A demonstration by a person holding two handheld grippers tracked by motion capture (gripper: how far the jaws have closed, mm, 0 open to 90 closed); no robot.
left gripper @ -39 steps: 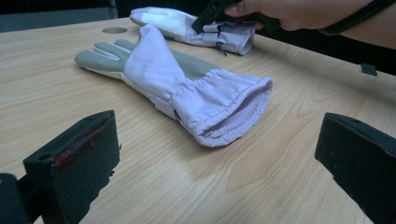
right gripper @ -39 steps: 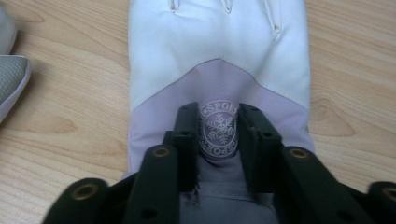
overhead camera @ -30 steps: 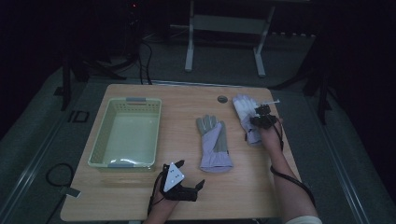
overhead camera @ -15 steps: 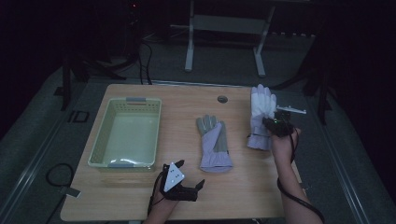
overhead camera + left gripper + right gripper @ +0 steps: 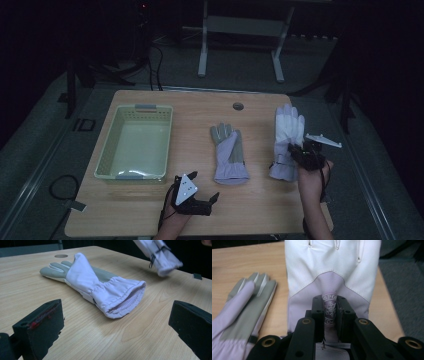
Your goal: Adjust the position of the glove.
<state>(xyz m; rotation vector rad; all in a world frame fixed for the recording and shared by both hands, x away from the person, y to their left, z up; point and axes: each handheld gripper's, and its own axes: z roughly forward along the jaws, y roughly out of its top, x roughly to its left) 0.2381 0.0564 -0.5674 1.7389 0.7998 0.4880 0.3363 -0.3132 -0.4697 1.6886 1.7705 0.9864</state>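
Note:
Two pale lilac gloves are on the wooden table. One glove lies flat at the table's middle, grey palm up, cuff toward me. The other glove sits at the right, and my right gripper is shut on a fold of its back near the cuff, lifting that end. That lifted cuff hangs above the table in the left gripper view. My left gripper stands open near the front edge, in front of the middle glove's cuff, with nothing between its jaws.
A pale green plastic basket stands at the table's left. A round hole is set in the tabletop near the far edge. The table's right edge lies just beyond the right-hand glove.
My right gripper has drawn back toward me, pulling the right-hand glove nearer along the table. The left gripper has stayed where it was.

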